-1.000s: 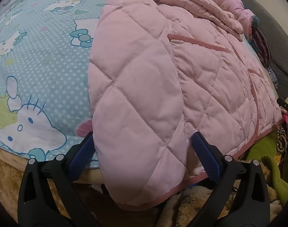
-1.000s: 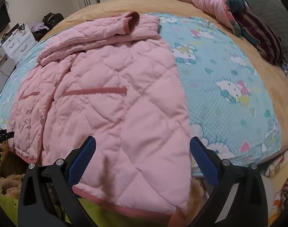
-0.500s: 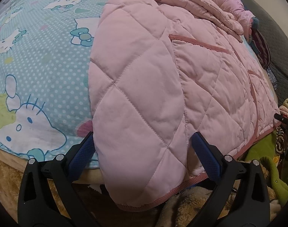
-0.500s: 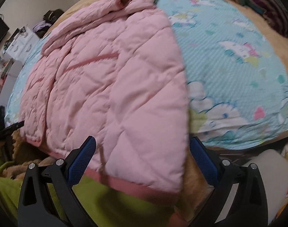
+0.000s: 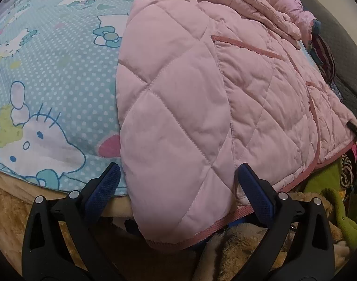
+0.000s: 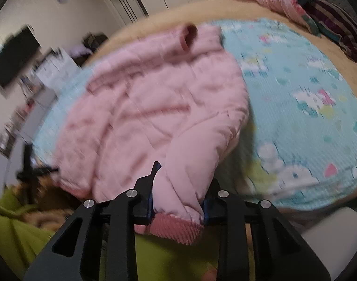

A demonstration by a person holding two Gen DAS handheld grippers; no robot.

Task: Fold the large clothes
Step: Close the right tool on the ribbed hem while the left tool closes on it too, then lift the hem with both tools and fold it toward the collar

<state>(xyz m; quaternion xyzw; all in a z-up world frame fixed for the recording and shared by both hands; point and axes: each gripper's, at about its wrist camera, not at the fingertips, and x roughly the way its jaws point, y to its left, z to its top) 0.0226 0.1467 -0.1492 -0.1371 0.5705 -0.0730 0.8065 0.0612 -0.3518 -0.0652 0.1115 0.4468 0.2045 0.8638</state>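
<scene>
Right gripper [image 6: 178,201] closing on pink quilted jacket [image 6: 155,107] hem at 6 o'clock for folding; left gripper [image 5: 178,182] jaws apart, straddling hem.

Light: soft, even | left: sharp | right: motion-blurred, detail perhaps unreliable
</scene>
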